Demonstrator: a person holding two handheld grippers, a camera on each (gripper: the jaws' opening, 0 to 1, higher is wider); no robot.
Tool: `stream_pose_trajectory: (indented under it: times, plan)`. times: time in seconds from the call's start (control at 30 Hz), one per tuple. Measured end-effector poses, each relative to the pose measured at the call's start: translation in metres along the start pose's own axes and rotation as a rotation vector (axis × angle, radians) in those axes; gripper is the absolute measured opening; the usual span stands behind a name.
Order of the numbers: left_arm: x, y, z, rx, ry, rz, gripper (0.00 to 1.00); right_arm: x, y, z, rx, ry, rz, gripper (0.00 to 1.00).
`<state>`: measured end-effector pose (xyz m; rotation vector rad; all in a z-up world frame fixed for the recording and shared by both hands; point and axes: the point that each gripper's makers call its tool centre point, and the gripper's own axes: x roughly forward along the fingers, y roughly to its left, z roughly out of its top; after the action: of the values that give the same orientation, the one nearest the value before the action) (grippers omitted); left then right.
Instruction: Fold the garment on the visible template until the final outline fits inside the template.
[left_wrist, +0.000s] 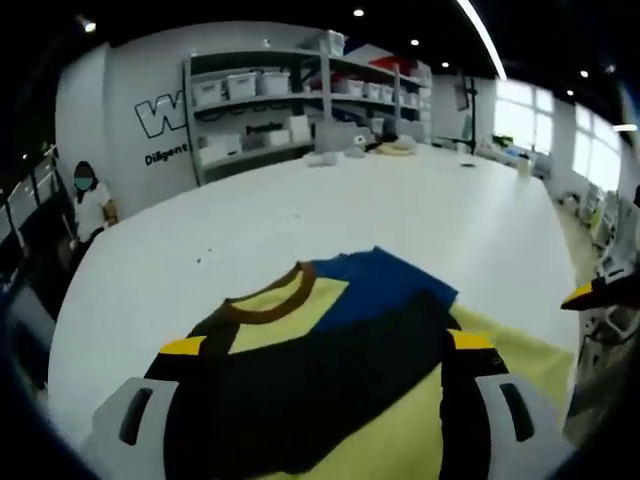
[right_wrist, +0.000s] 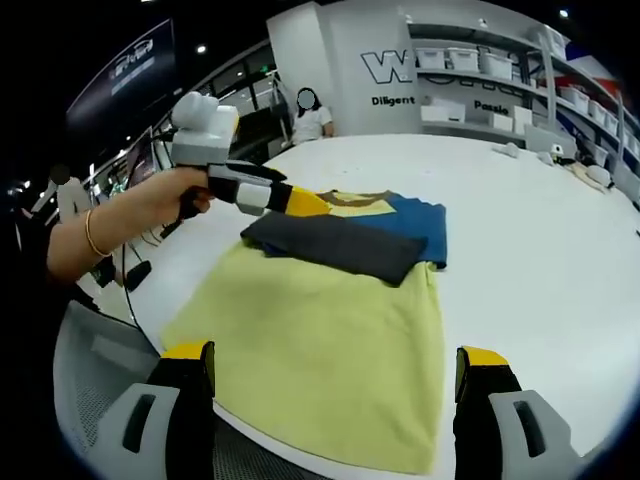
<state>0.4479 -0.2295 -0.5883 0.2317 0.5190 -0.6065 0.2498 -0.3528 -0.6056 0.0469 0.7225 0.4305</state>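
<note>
Left gripper (right_wrist: 300, 203), closure unclear, hovers over yellow, blue and charcoal cotton T-shirt (right_wrist: 330, 330), apparently folding it; right gripper (right_wrist: 335, 385) gapes empty, waiting

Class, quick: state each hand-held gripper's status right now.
Left hand-held gripper: open, jaws straddling the yellow, black and blue T-shirt, gripping nothing.
Right hand-held gripper: open, holding nothing.

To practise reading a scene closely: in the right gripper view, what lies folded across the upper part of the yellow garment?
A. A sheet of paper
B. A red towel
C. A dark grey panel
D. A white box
C: a dark grey panel lies across the yellow garment, next to its blue part.
</note>
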Motion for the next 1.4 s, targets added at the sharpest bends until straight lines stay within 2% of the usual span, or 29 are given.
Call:
stream_pose_trajectory:
  times: [0.2,0.33,0.57,0.87,1.07,1.2,1.4]
  plan:
    - [-0.011,0.025,-0.006,-0.034,-0.002,0.035,0.90,-0.001,0.000,0.001,-0.001,-0.003,0.000,0.99]
    - [-0.020,0.043,-0.016,-0.028,0.009,0.059,0.87,-0.003,0.000,0.001,0.002,-0.007,-0.003,0.99]
    - [-0.033,0.071,-0.043,-0.060,0.042,0.082,0.78,-0.002,0.002,0.000,0.004,-0.004,-0.003,0.99]
    - [-0.047,0.090,-0.069,-0.086,0.048,0.093,0.62,0.002,0.005,0.002,0.002,-0.006,0.005,0.99]
    - [-0.052,0.096,-0.088,-0.122,0.064,0.087,0.52,0.004,0.006,0.000,0.007,-0.003,0.007,0.99]
    - [-0.053,0.094,-0.092,-0.145,0.056,0.064,0.38,0.004,0.006,-0.001,0.011,0.000,0.003,0.98]
    - [-0.050,0.093,-0.102,-0.198,0.074,0.035,0.23,0.004,0.005,0.000,0.016,-0.003,-0.003,0.98]
